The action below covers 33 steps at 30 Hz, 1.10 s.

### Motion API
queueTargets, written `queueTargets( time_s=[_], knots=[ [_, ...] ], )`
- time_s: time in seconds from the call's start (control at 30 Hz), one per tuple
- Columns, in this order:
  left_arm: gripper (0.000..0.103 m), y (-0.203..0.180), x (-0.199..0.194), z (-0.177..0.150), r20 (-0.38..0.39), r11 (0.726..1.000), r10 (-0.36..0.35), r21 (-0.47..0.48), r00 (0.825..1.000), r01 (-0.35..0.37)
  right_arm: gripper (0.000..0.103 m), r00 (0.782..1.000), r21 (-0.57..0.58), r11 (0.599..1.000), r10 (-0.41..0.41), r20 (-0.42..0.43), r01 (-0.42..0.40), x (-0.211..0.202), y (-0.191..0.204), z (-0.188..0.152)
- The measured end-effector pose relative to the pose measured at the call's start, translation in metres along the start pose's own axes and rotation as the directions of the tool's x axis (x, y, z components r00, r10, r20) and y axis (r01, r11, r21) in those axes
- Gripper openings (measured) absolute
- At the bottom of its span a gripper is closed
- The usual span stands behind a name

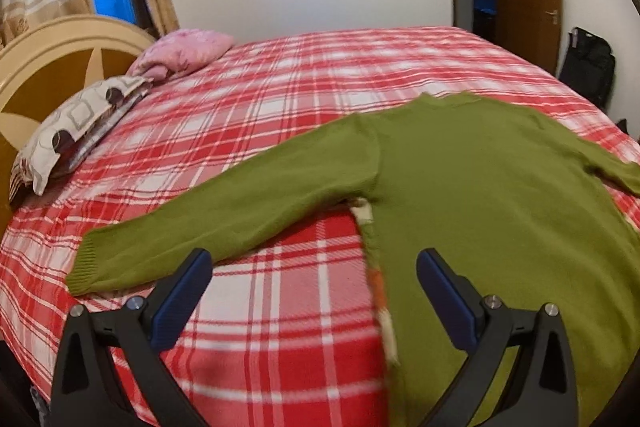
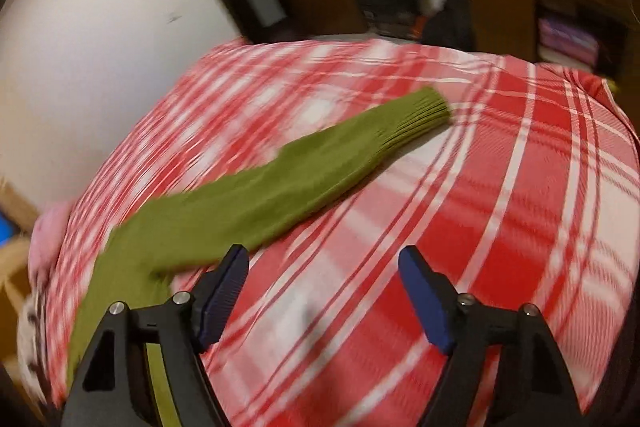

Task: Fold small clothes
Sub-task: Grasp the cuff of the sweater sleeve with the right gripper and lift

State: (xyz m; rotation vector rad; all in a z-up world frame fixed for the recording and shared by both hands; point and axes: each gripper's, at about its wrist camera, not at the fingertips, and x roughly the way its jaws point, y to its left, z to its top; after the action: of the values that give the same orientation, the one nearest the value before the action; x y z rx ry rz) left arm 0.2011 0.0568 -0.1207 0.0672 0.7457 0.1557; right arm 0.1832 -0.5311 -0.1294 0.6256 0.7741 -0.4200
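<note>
Lying unfolded across the plaid bed, sleeves outstretched, a green sweater awaits folding; left gripper and right gripper hover released, empty.

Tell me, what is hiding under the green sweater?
An orange and white cloth peeks out along the edge of the green sweater. Under both is the red plaid bedcover. The sweater covers the rest of that cloth.

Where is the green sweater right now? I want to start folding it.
The green sweater lies flat on the red plaid bedspread, right of centre in the left wrist view; one sleeve stretches across the right wrist view.
</note>
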Motion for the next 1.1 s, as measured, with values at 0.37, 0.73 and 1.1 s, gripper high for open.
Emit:
queueTargets(
  time_s=[0.37, 0.73, 1.1],
  knots=[
    [0.103, 0.014, 0.049, -0.003, -0.065, 0.998, 0.024, -0.057, 0.998, -0.028, 0.040, 0.968, 0.075, 0.966, -0.249, -0.016, 0.249, 0.063, -0.012, 0.062],
    [0.103, 0.030, 0.064, -0.015, -0.084, 0.988, -0.042, -0.153, 0.996, 0.029, 0.007, 0.973, -0.085, 0.972, -0.212, 0.094, 0.220, 0.069, 0.035, 0.083],
    [0.103, 0.037, 0.064, -0.018, -0.062, 0.980, -0.068, -0.193, 0.996, 0.055, 0.006, 0.975, -0.518, 0.850, 0.027, 0.222, 0.094, 0.032, 0.239, 0.037]
  ],
)
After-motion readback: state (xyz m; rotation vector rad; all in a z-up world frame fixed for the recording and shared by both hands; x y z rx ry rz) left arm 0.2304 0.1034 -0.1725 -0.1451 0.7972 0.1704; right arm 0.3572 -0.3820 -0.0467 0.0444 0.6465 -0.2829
